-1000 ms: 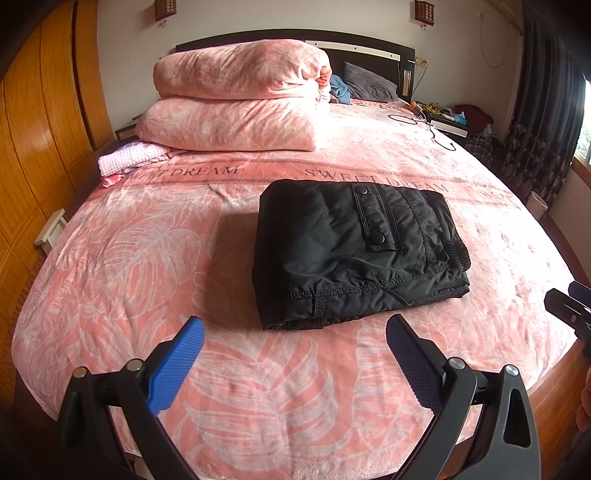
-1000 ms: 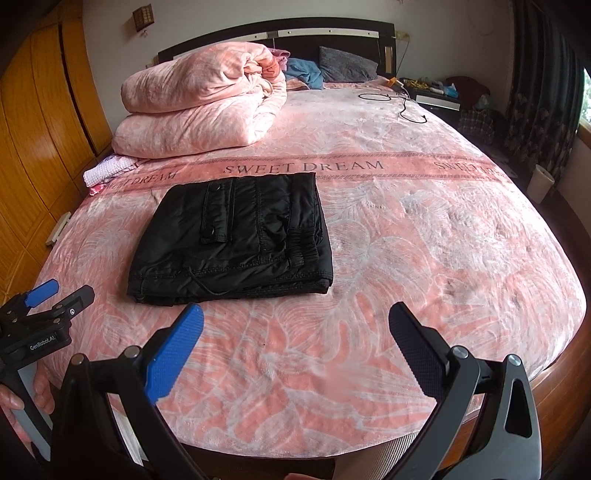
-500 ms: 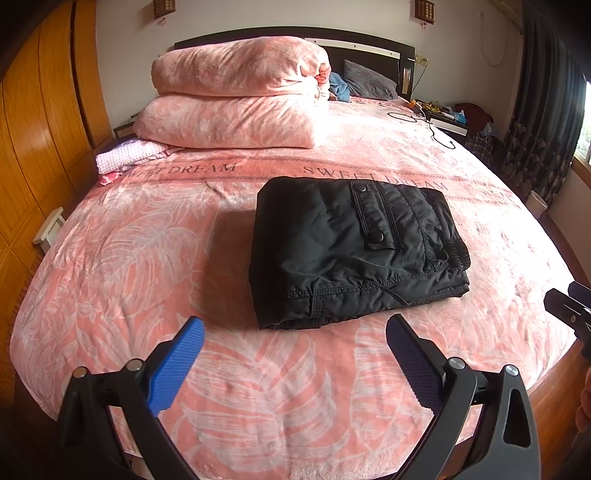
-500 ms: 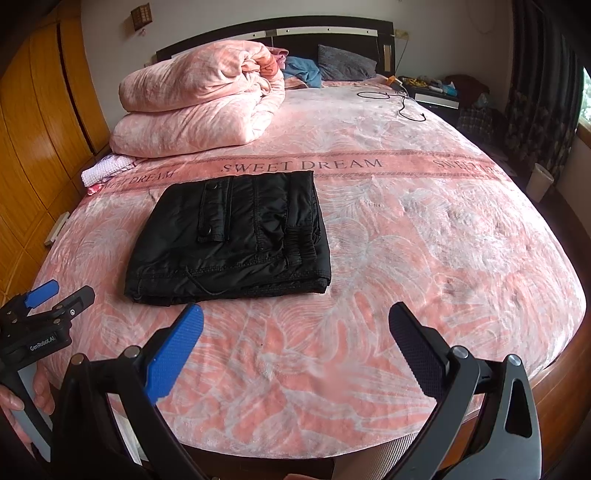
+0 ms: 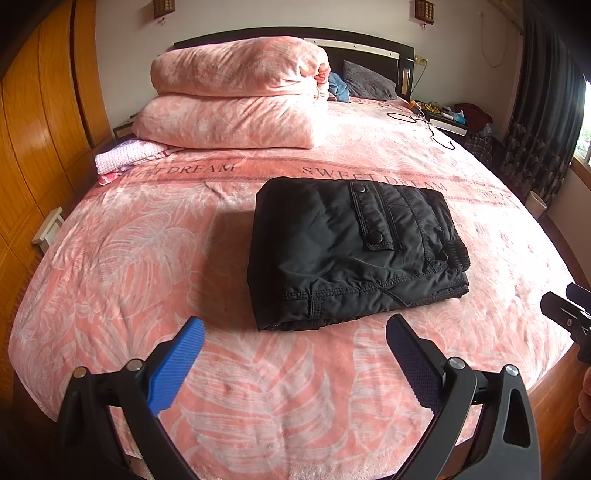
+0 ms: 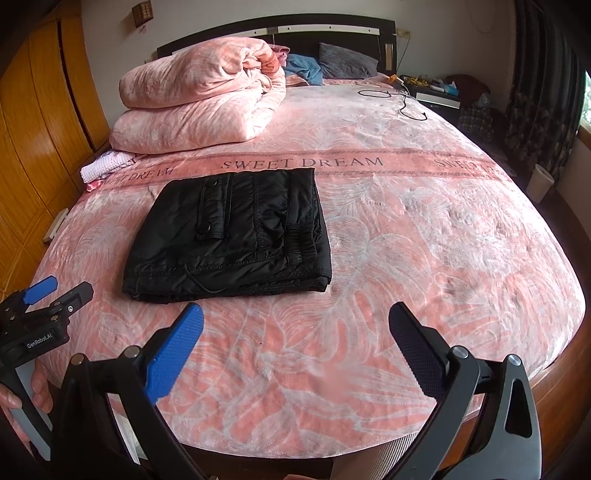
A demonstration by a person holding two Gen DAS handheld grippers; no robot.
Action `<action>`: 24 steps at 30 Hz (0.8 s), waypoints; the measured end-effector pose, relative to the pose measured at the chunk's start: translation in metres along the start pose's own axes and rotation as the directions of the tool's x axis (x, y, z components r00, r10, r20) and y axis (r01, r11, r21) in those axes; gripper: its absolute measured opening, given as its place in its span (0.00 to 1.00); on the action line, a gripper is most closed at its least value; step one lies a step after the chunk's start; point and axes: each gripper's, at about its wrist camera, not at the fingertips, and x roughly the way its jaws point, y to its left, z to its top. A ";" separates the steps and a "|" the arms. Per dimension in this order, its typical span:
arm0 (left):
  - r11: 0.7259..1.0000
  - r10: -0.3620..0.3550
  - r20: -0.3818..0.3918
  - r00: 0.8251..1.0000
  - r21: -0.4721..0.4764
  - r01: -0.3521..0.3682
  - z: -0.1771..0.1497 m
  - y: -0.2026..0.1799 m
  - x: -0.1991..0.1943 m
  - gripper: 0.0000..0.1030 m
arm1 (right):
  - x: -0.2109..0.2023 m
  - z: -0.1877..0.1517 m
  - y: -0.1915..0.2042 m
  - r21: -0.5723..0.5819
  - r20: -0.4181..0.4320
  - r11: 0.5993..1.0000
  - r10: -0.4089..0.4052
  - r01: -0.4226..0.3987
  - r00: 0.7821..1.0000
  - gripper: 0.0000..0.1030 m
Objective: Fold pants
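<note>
A pink bedspread [image 5: 110, 258] printed with "SWEET DREAM" covered the bed, and a folded pink quilt [image 5: 236, 96] lay near the dark headboard [image 6: 332, 29], beside a grey pillow [image 5: 369, 83] and a blue cloth [image 6: 304, 70]. A pale knitted cloth [image 5: 129, 155] rested at the quilt's left, and a black cable [image 6: 402, 99] trailed over the far right of the bedspread. Wooden panels [image 5: 33, 147] lined the left wall; dark curtains [image 5: 543, 110] and a bin [image 6: 539, 182] stood to the right.
</note>
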 end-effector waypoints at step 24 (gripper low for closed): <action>1.000 -0.012 -0.002 1.000 -0.007 0.012 0.000 -0.005 0.002 0.96 | 0.006 0.001 -0.001 0.001 -0.013 1.000 0.001 -0.001 1.000 0.97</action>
